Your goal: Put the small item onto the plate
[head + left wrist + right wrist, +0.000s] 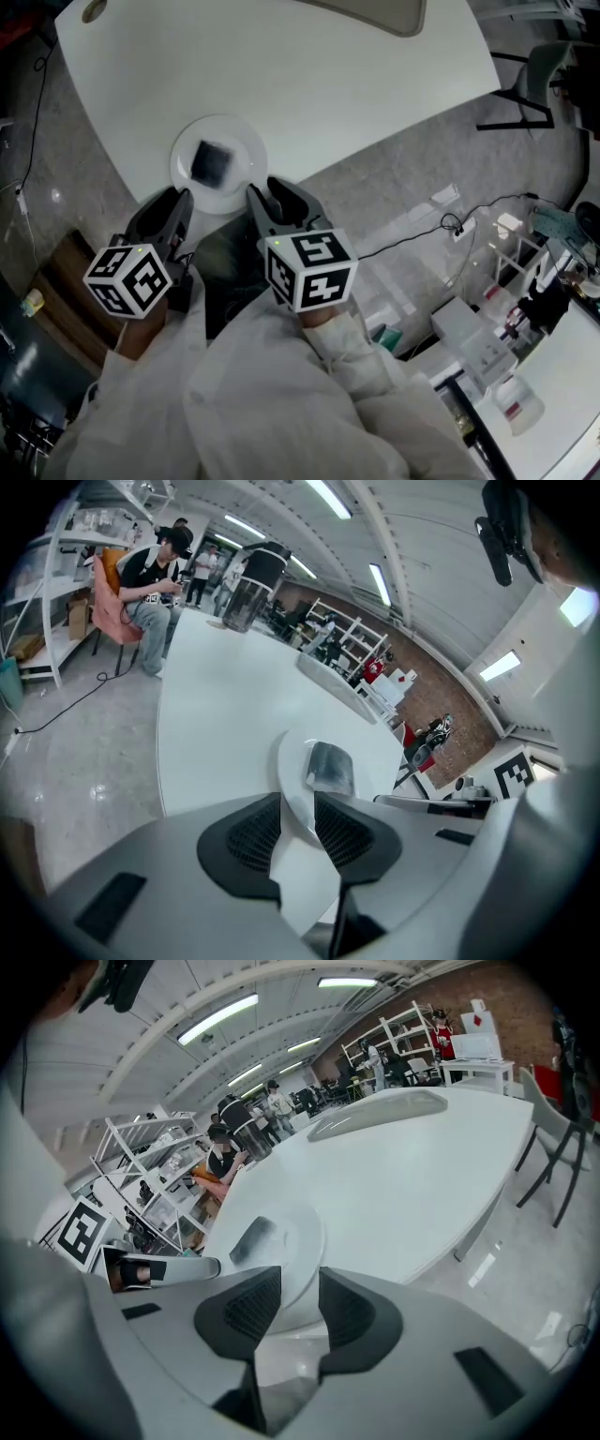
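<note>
Small item (208, 161) lies on plate (246, 139), just ahead of both grippers. Left gripper (174, 199): jaws narrowly apart, empty. Right gripper (272, 193): same narrow gap, empty, plate ahead-left.

You face a white table (328, 84). A dark chair (536, 82) stands off its right end, and a power strip (457, 231) lies on the grey floor (394, 183).
</note>
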`<state>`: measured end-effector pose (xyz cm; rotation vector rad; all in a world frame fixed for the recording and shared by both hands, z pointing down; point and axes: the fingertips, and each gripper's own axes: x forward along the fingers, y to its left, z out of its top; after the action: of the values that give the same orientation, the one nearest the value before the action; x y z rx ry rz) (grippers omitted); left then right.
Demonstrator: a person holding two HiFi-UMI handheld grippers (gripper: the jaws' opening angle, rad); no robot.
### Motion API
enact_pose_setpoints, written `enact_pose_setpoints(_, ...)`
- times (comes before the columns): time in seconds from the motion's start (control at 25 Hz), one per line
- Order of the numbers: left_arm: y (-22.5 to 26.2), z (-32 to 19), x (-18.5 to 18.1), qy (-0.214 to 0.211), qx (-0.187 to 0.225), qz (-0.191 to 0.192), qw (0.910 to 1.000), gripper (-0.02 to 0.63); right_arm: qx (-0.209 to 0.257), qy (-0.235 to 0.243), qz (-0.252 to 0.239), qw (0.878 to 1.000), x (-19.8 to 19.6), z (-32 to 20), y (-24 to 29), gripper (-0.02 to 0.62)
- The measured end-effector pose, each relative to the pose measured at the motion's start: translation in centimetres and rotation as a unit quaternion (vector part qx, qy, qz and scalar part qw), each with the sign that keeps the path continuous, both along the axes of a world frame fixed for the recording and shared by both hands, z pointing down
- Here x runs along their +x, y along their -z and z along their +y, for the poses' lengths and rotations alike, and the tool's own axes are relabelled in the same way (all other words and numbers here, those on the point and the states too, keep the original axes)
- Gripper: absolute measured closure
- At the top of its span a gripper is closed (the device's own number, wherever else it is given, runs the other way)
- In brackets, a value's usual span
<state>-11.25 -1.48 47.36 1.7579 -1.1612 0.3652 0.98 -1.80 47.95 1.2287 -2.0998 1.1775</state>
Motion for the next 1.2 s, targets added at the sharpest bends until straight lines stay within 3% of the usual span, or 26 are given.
enact_pose_setpoints(0.72,-0.1,-0.3,0.4,-0.039,0.014,-0.029,0.9987,0.502,-0.006,-0.033,-0.021,0.999,0.5,-0.7,-0.3,0.509)
enact_pose_setpoints(0.96,-0.7,-0.5,-0.1,-0.052,-0.002,-0.007,0.9986,0.518,0.000,-0.034,-0.050,0.998,0.2,-0.8,-0.8,0.518)
enact_pose_setpoints(1.2,-0.1,-0.8,-0.2,-0.054,0.015,-0.017,0.9983,0.520,-0.001,-0.037,-0.052,0.998,0.2,-0.7,-0.3,0.522)
